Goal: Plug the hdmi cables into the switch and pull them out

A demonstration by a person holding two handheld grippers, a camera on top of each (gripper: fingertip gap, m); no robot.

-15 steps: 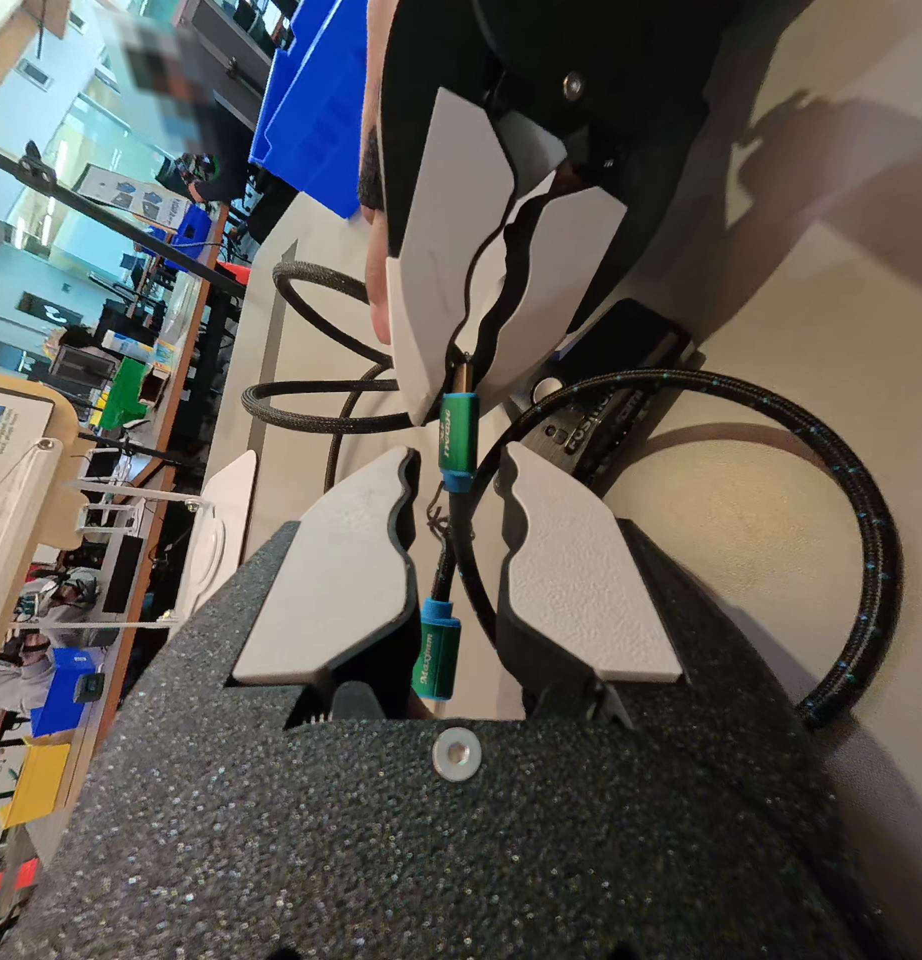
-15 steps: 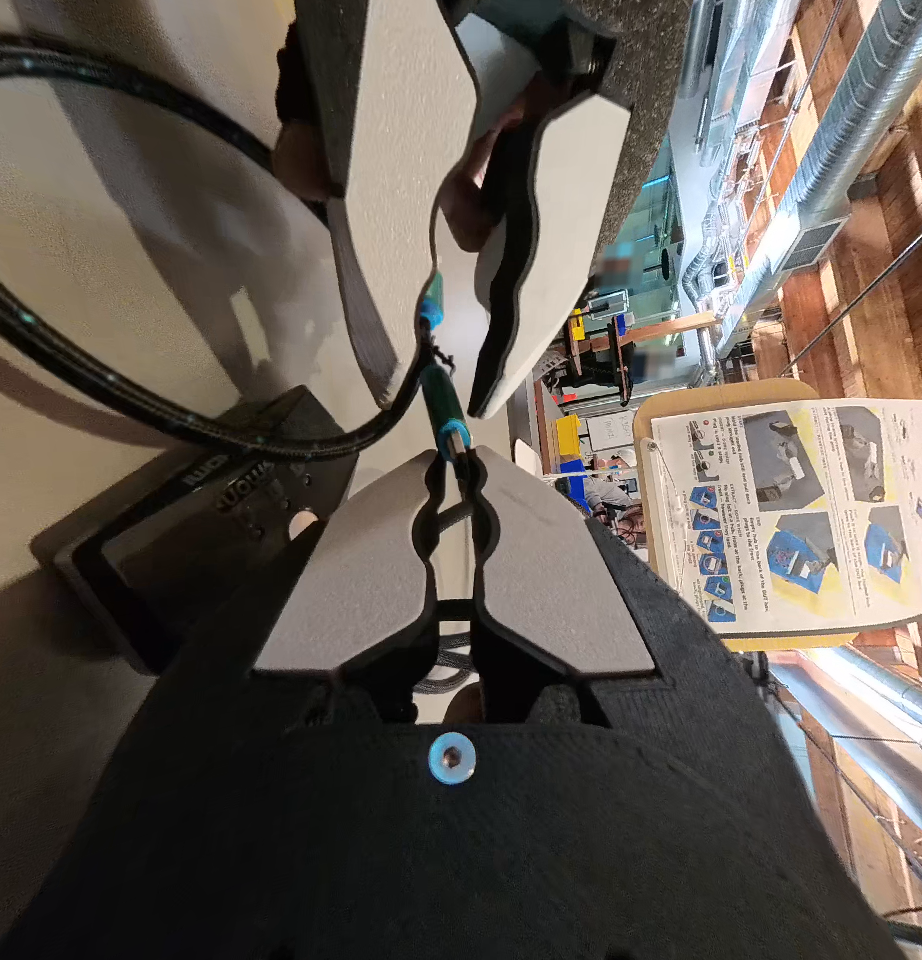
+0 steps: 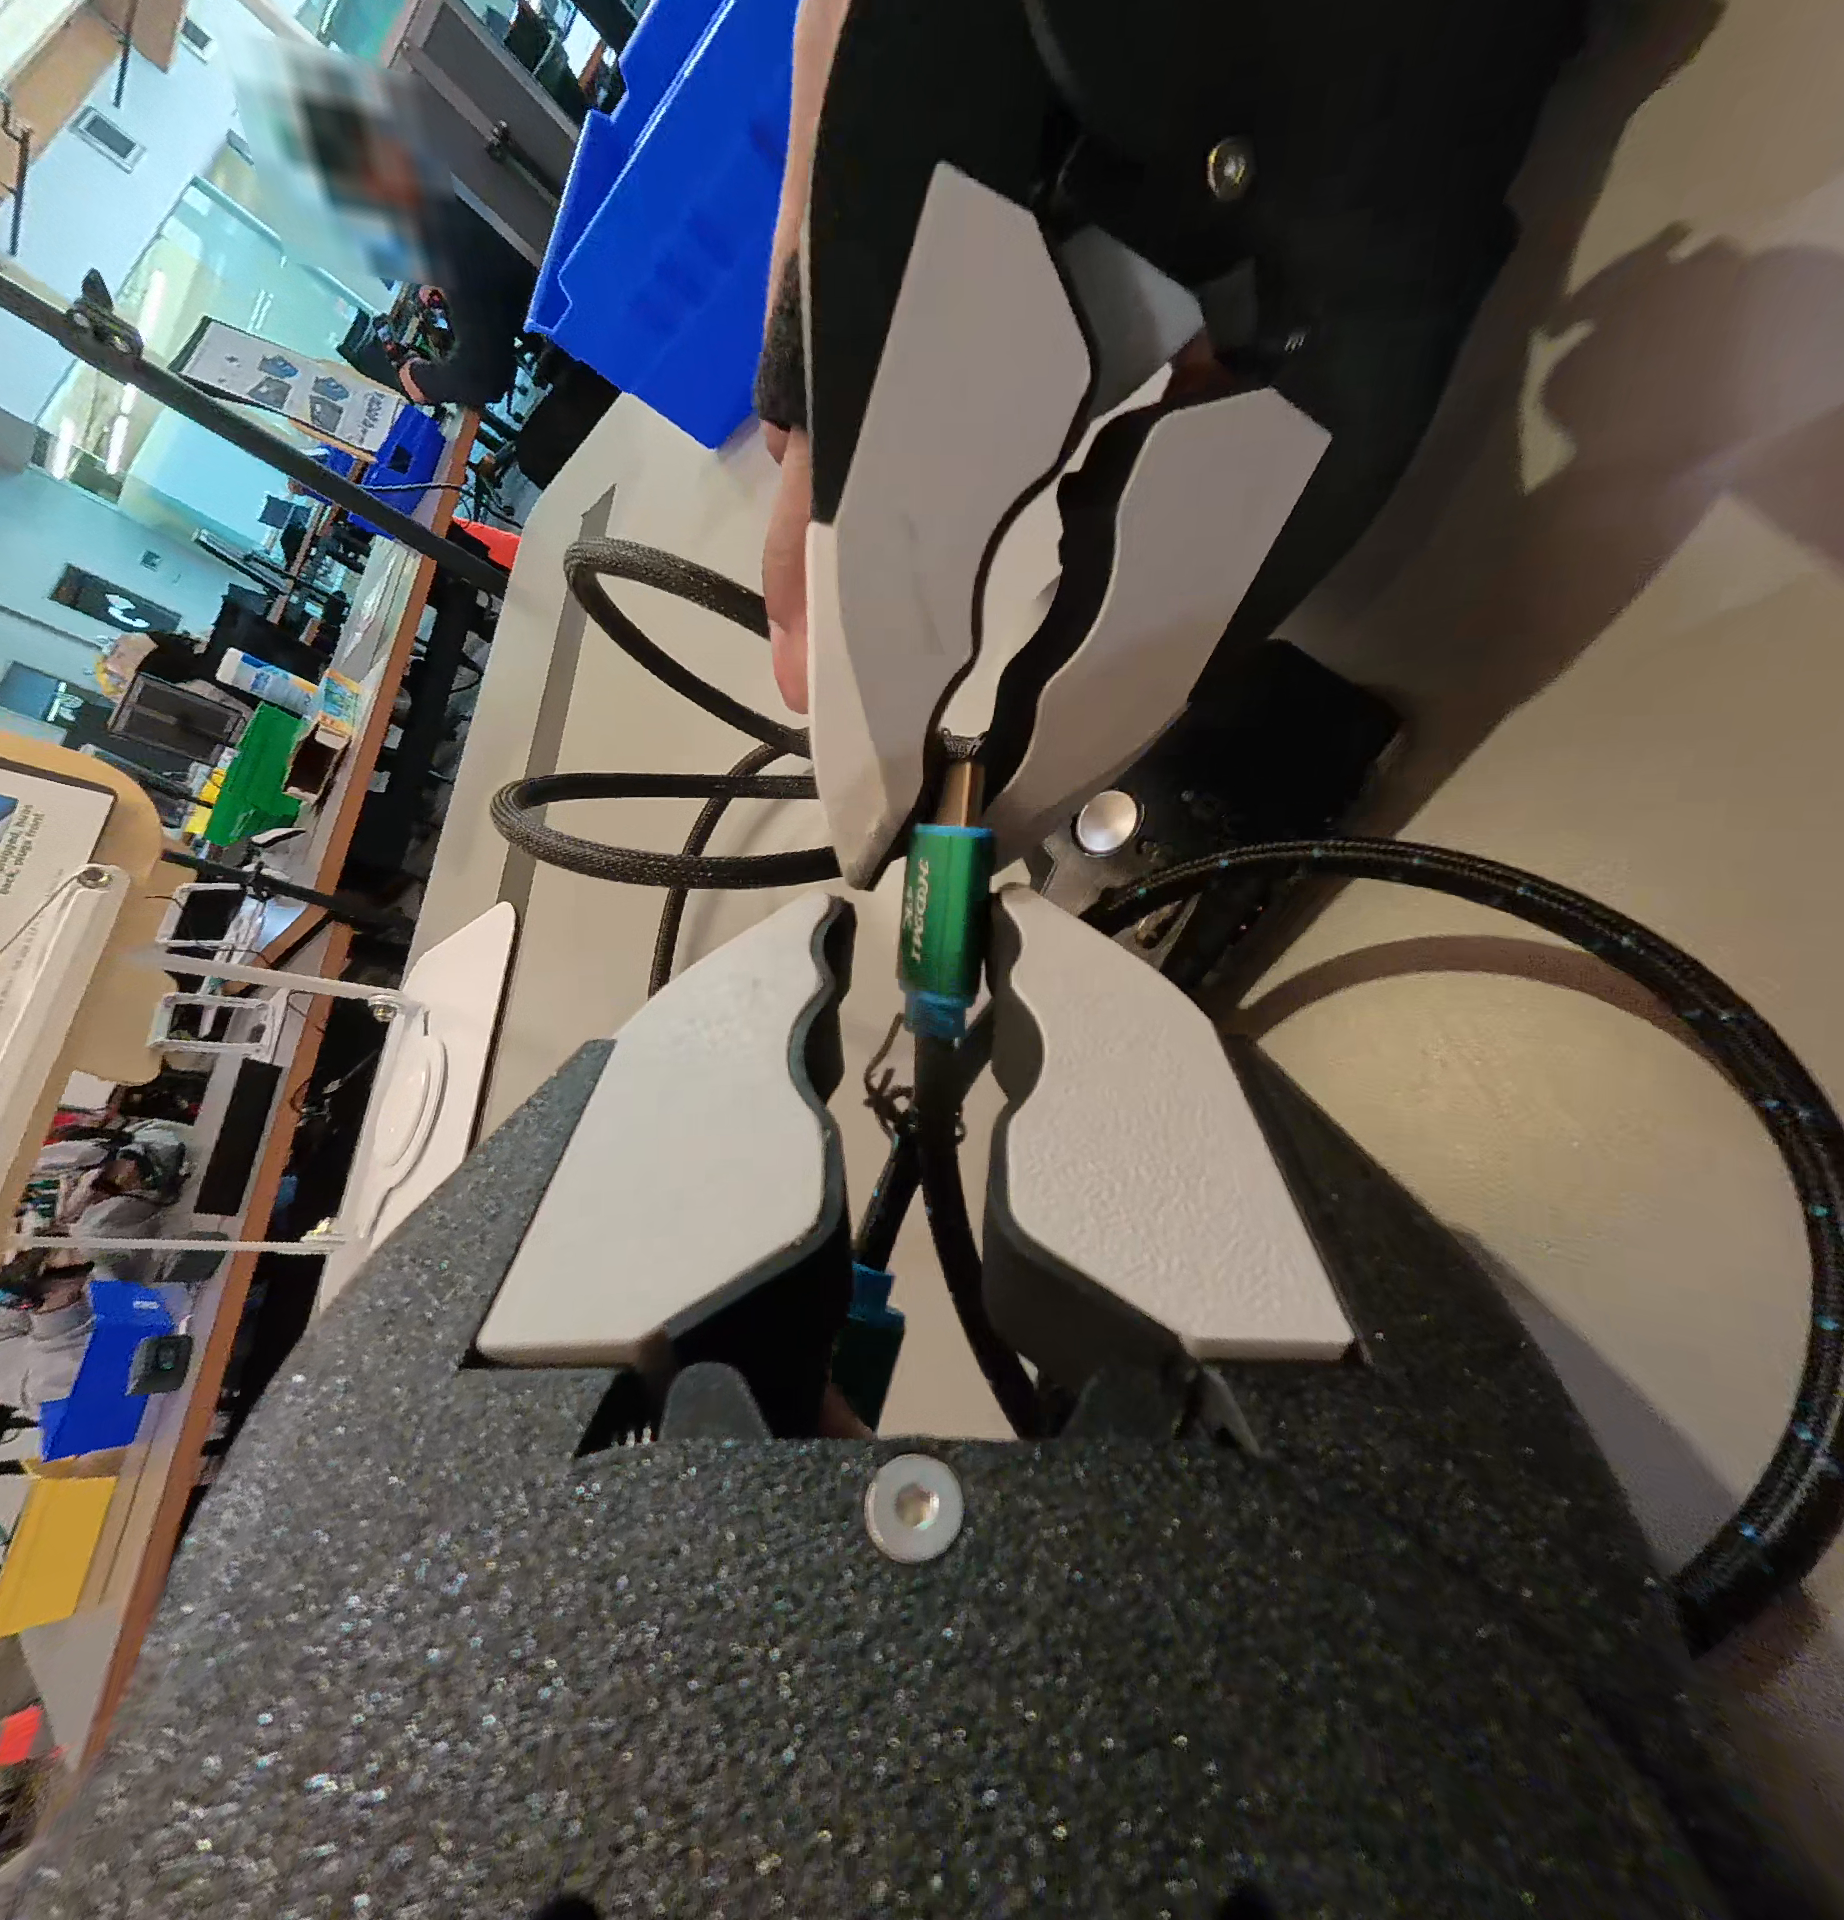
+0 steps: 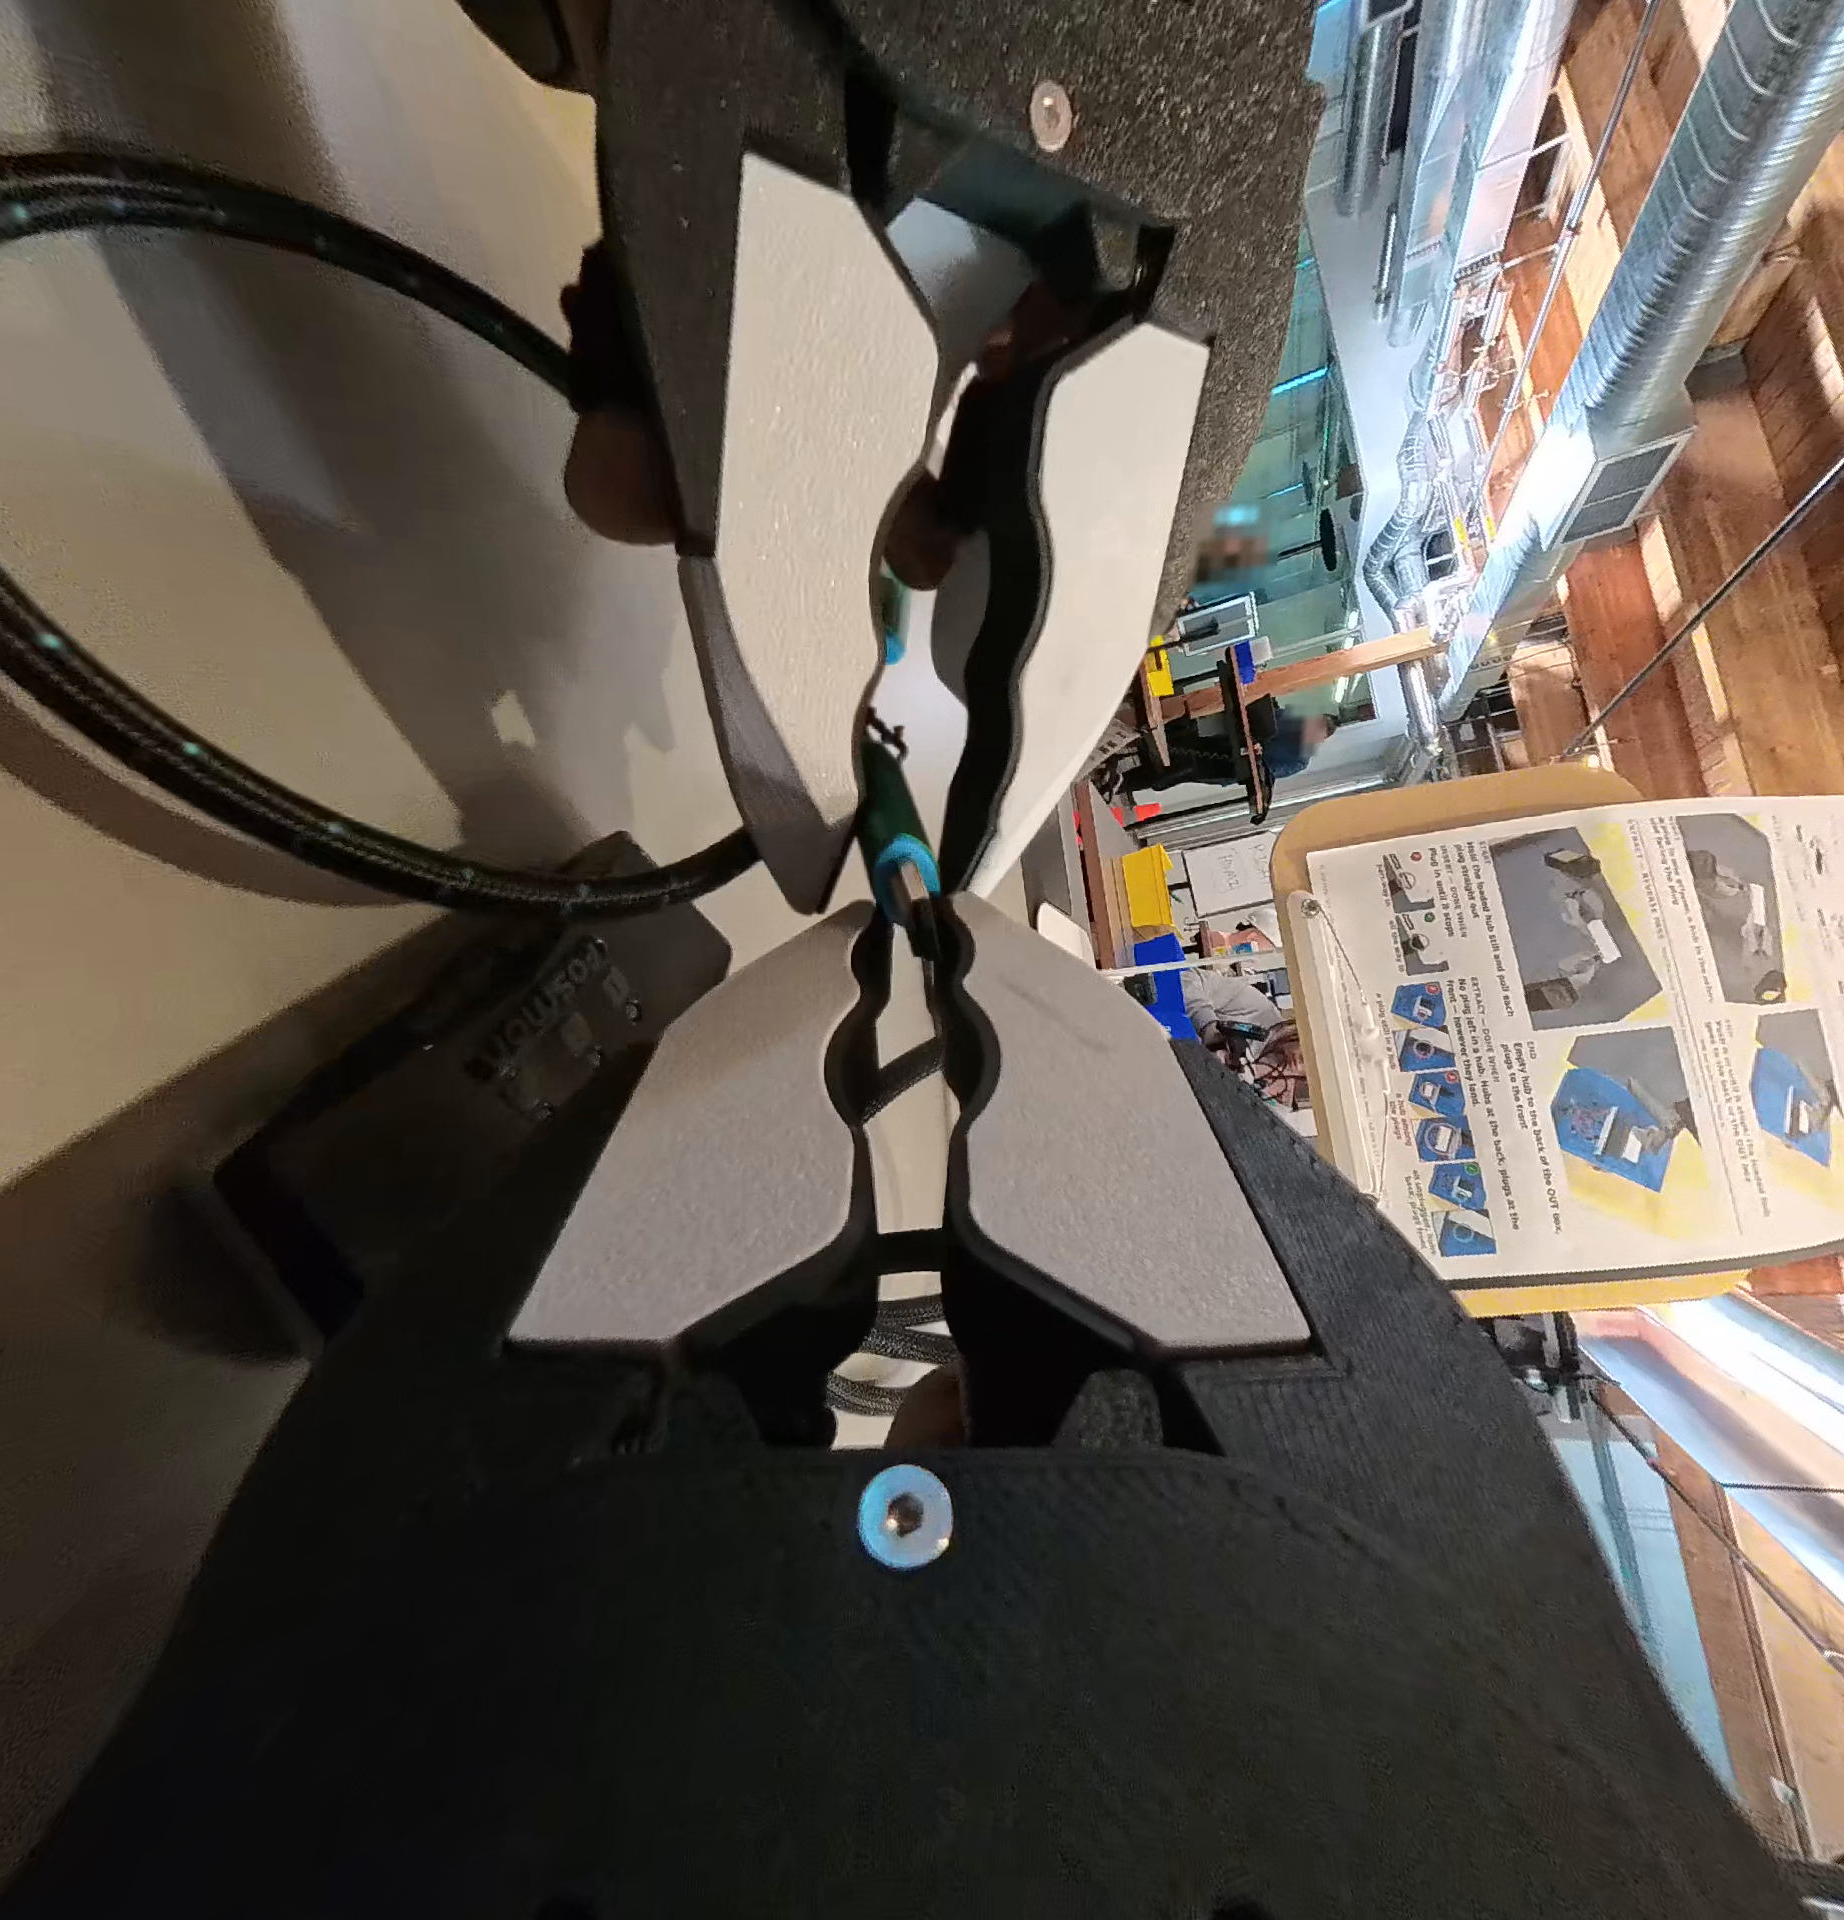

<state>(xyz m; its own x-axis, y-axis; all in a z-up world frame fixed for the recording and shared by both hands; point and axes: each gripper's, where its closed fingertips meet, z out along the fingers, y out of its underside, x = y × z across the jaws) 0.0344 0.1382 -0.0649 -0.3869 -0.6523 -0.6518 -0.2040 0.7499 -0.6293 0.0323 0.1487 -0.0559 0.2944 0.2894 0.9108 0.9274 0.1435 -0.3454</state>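
A green plug [image 3: 939,935] with a blue collar ends a black braided cable [image 3: 1728,1039]. My right gripper [image 4: 913,925] is shut on the plug's metal tip; the left wrist view shows it [image 3: 949,800] reaching in from above. My left gripper [image 3: 923,914] is open around the plug's green body. Its right pad [image 3: 1032,935] lies against the plug, and a gap shows on the left side. The right wrist view shows the left gripper [image 4: 887,883] the same way. A second green plug [image 3: 866,1340] hangs low between the left fingers' bases. A black hub box [image 3: 1282,748] lies on the table behind.
The hub also shows in the right wrist view [image 4: 461,1060]. Another black cable loop [image 3: 627,821] lies on the beige table [image 3: 1520,1091]. Blue bins [image 3: 669,229] stand at the far end. An instruction sheet on a wooden board [image 4: 1624,1039] stands at the right. The grippers are tip to tip, or close to it.
The two grippers have come closer, so the green plug now lies between my left fingertips rather than beyond them. The left jaws have narrowed a little. The right gripper stays shut on the plug tip.
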